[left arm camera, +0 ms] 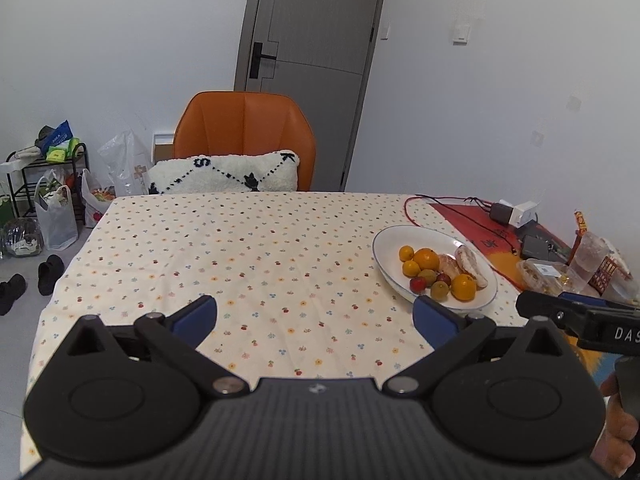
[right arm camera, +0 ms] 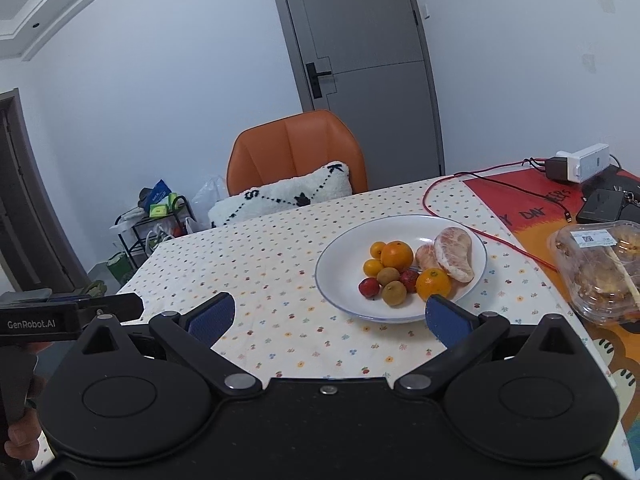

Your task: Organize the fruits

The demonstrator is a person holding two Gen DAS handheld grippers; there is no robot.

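A white plate [right arm camera: 344, 252] with a blue rim sits on the dotted tablecloth. It holds several fruits: oranges [right arm camera: 397, 256], small yellow-green fruits [right arm camera: 394, 295], red fruits [right arm camera: 368, 287] and peeled pomelo segments [right arm camera: 454, 254]. The plate also shows at the right in the left wrist view [left arm camera: 390, 240]. My left gripper [left arm camera: 314, 314] is open and empty above the cloth, left of the plate. My right gripper [right arm camera: 330, 314] is open and empty just in front of the plate.
An orange chair [left arm camera: 244, 128] with a white cushion [left arm camera: 224, 174] stands at the far edge. A red mat with a charger [right arm camera: 582, 168], cables and a clear food box [right arm camera: 600, 268] lies right of the plate. Bags and a rack [left arm camera: 48, 184] are on the floor at left.
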